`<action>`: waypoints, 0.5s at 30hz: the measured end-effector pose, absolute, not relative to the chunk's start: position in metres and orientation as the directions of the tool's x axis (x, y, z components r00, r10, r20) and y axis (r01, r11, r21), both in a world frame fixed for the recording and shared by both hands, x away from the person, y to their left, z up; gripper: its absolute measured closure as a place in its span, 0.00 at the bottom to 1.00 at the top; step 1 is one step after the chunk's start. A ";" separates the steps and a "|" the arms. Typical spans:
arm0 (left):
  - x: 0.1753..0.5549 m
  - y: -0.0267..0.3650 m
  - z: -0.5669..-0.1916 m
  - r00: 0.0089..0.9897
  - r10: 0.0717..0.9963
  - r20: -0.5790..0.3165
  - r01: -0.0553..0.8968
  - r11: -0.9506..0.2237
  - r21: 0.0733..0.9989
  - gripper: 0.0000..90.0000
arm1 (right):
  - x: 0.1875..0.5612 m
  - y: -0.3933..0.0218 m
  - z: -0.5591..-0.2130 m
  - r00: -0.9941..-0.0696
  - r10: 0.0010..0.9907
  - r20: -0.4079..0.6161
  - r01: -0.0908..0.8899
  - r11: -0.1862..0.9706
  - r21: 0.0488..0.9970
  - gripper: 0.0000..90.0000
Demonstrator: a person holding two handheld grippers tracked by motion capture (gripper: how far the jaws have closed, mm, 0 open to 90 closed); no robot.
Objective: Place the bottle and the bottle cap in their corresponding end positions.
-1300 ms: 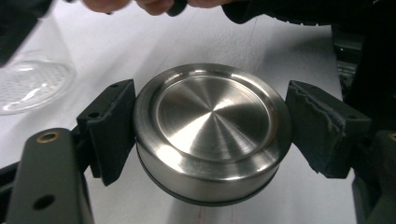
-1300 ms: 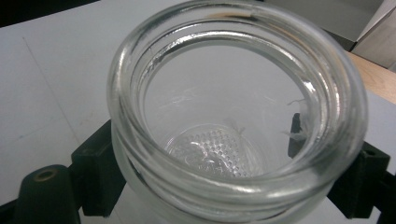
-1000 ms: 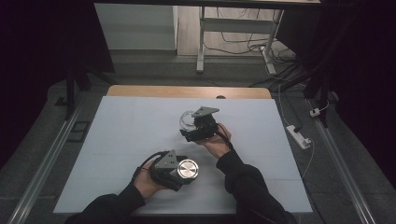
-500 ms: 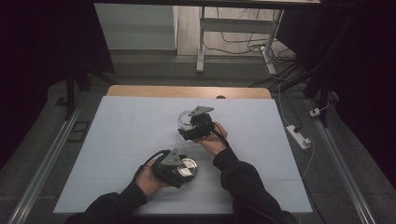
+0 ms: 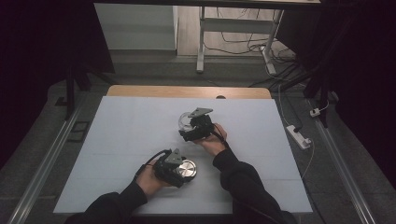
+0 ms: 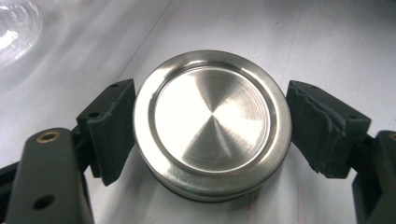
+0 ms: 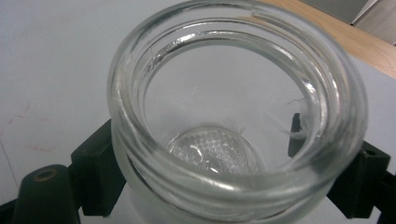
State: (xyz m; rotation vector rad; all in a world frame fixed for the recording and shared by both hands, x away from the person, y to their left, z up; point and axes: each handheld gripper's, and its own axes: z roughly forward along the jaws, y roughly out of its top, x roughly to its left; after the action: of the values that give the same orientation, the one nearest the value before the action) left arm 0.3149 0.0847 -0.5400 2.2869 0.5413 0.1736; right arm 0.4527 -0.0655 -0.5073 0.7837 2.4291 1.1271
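Observation:
A round brushed-metal lid (image 6: 212, 126) lies flat on the pale table, and my left gripper (image 6: 212, 140) is shut on it with a pad touching each side. From above, that lid (image 5: 189, 167) and left gripper (image 5: 182, 171) sit near the front middle of the table. A clear glass jar (image 7: 212, 149), mouth open and nothing inside, stands between the jaws of my right gripper (image 7: 229, 177), which is shut on its body below the threaded rim. In the high view the jar (image 5: 185, 119) and right gripper (image 5: 187, 127) are at mid-table, beyond the lid.
The pale table sheet (image 5: 116, 140) has a wooden strip (image 5: 187, 91) along its far edge. Beyond the table stand a white desk leg (image 5: 201, 42) and loose cables. A power strip (image 5: 297, 136) lies on the floor off the right edge.
My right gripper has shifted slightly left with the jar. My left gripper and the lid have hardly moved.

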 end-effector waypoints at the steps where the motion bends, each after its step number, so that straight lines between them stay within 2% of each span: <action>1: 0.316 0.085 -0.540 0.902 0.429 -0.044 0.330 -0.621 0.711 0.23 | 0.454 -0.066 -0.508 -0.784 0.616 -0.073 0.340 0.525 0.780 0.16; 11: 0.317 0.086 -0.541 0.899 0.433 -0.062 0.344 -0.611 0.713 0.22 | 0.456 -0.067 -0.511 -0.775 0.631 -0.041 0.365 0.499 0.786 0.15; 15: 0.316 0.085 -0.541 0.896 0.440 -0.064 0.351 -0.613 0.708 0.19 | 0.457 -0.070 -0.510 -0.792 0.610 -0.003 0.376 0.493 0.785 0.09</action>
State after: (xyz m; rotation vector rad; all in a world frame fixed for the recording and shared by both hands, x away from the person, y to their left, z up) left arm 0.3163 0.0851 -0.5413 2.2874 0.5632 0.1486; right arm 0.4570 -0.0698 -0.5098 0.8349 2.4598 1.1894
